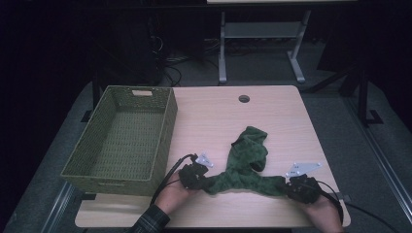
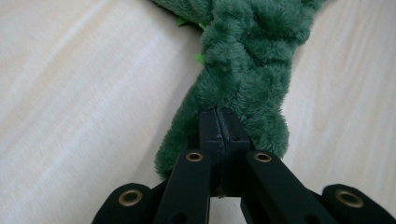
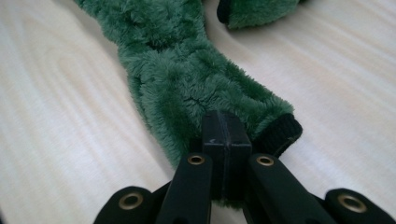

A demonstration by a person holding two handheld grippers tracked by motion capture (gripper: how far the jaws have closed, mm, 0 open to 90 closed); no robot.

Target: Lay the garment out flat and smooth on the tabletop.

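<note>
High view: a dark green fleece garment lies on the light wooden bench, in its near half and right of the middle. Its bunched body rises toward the bench's centre, and two sleeve-like ends spread out along the near edge. The left gripper sits at the end that points toward the near left, held by a hand in a plaid sleeve. The right gripper sits at the other end, close to the near right corner. A grey three-cornered plate tops each gripper. A woven green basket stands on the bench's left side, reaching from the far left corner almost to the near edge, well apart from the garment. A round cable hole shows near the far edge.

Left gripper view: the left gripper has its jaws pressed together, pinching the tip of a fleece end, which runs away over bare wood; pile bulges on both sides of the jaws.

Right gripper view: the right gripper likewise has its jaws clamped together on the garment's other end, just beside a black ribbed cuff that lies on the bench. Another part of the garment lies farther off.
</note>
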